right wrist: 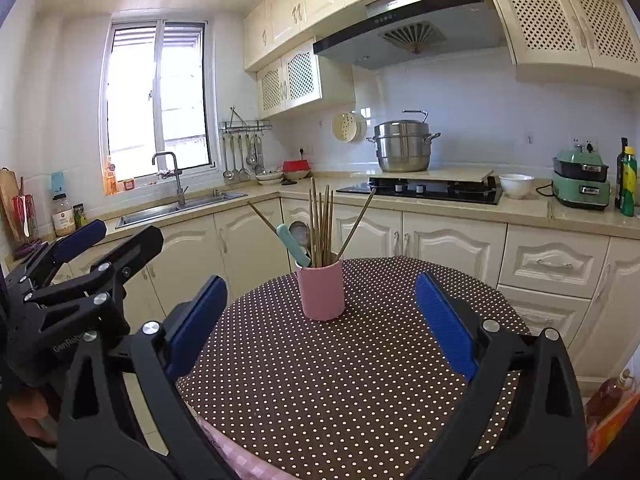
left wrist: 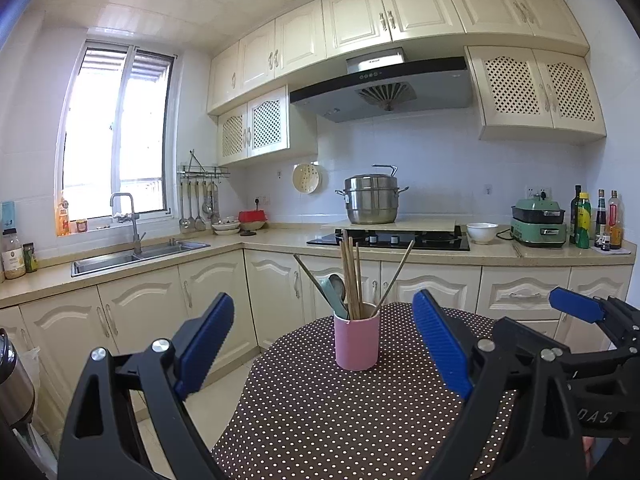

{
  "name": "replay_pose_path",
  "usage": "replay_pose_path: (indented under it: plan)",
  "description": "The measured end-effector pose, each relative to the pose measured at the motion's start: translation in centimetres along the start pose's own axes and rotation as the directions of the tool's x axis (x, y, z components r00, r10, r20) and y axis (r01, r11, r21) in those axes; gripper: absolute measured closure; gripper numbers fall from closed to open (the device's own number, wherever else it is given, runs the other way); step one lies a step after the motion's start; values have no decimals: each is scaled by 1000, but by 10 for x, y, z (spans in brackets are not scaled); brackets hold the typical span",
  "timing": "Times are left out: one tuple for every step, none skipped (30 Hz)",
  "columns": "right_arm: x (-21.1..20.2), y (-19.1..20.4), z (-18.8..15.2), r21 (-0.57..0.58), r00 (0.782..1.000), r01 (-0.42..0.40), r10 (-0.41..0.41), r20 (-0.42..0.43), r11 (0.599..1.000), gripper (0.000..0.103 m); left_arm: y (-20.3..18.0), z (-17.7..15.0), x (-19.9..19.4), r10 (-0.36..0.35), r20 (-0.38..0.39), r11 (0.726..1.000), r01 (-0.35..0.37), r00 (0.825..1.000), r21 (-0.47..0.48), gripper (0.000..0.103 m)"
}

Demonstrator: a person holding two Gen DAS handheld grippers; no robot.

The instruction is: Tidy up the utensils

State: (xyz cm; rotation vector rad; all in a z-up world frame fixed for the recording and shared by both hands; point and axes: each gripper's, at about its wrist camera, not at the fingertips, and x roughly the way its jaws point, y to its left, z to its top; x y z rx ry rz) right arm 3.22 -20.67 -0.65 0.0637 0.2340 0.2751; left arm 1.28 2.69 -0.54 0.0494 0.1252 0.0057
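Observation:
A pink cup (left wrist: 357, 342) (right wrist: 322, 292) stands upright on the round table with a brown polka-dot cloth (left wrist: 320, 420) (right wrist: 340, 380). It holds several wooden chopsticks (left wrist: 350, 276) (right wrist: 320, 224) and a teal-handled spoon (left wrist: 334, 296) (right wrist: 292, 244). My left gripper (left wrist: 324, 344) is open, held back from the cup with nothing between its blue pads. My right gripper (right wrist: 322, 328) is open too, empty, facing the cup from the near side. Each gripper shows at the edge of the other's view.
Cream cabinets and a counter run behind the table, with a sink (left wrist: 136, 258), a black hob (left wrist: 388, 238) carrying a steel steamer pot (left wrist: 372, 200), a white bowl (left wrist: 482, 232), a green cooker (left wrist: 538, 222) and bottles (left wrist: 596, 220). Ladles hang from a wall rack (left wrist: 200, 204).

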Motion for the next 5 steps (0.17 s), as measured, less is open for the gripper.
replay_pose_path:
  plan:
    - [5, -1, -1, 1, 1000, -2, 2, -10, 1000, 10, 1, -2, 5, -1, -12, 1000, 0, 1000, -5, 14]
    - [11, -2, -4, 3, 1000, -5, 5, -24, 1000, 10, 2, -4, 11, -2, -26, 1000, 1, 1000, -11, 14]
    - [17, -3, -6, 6, 999, -7, 7, -39, 1000, 10, 2, -7, 18, -1, -41, 1000, 0, 999, -15, 14]
    - [24, -4, -9, 11, 998, -8, 8, -56, 1000, 10, 2, -11, 25, 0, -57, 1000, 0, 998, -16, 14]
    - [30, -6, -11, 13, 998, -8, 9, -70, 1000, 10, 2, -14, 32, 0, -74, 1000, -1, 997, -16, 14]
